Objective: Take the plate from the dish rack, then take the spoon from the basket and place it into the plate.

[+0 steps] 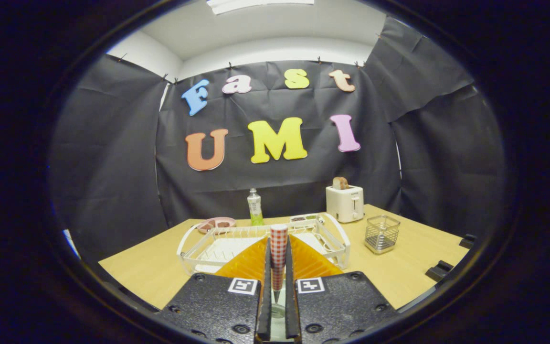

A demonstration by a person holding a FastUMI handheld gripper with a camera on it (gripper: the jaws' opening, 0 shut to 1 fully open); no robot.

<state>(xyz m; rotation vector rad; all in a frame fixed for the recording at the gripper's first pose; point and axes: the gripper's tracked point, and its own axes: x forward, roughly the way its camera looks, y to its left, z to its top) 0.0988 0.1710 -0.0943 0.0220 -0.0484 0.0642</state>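
my tool (278, 282) is clamped on the checked-handled spoon (279, 248), held upright above the dish rack (194, 248). next i'd carry it to the pink plate (216, 223) on the counter (399, 272) behind the rack.

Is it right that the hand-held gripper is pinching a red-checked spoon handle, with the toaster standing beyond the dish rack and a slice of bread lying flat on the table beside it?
Not quite. In the gripper view the bread stands in the slot of the toaster, not flat on the table. The rest holds: the hand-held gripper pinches the red-checked spoon handle, and the toaster stands beyond the dish rack.
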